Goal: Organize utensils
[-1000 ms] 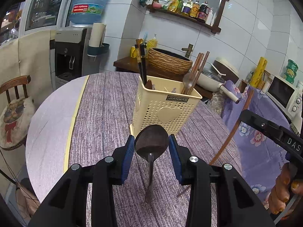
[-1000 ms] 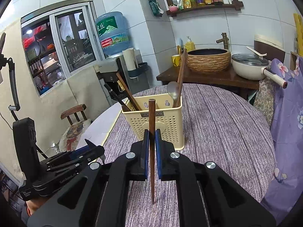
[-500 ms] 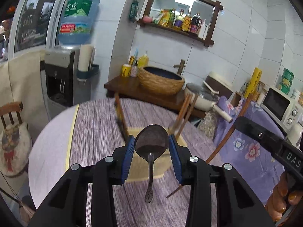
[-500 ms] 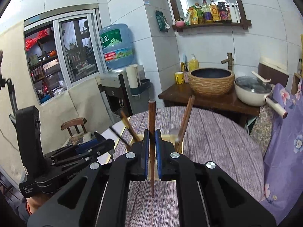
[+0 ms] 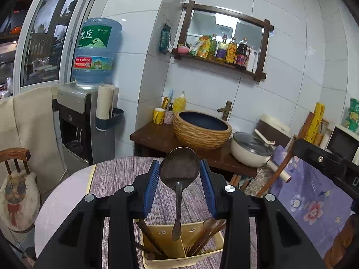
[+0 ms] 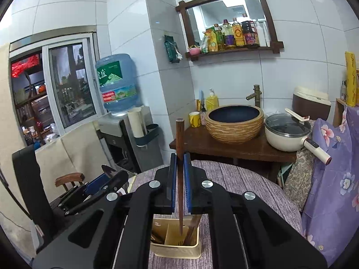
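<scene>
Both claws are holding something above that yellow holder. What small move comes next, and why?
Probably lower both straight down. The left claw grips a spoon and the right claw a chopstick, each hanging tip-down over the yellow holder, not yet inside.

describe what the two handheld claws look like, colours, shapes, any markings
Both match: the left claw and right claw have matte black angular plastic arms with triangular cut-outs, round silver bolts at the pivots, and flat ribbed blue pads on the inner finger faces. The right claw's body, seen from the left wrist view, carries white lettering, partly cut off. No cables or sleeves show.
</scene>
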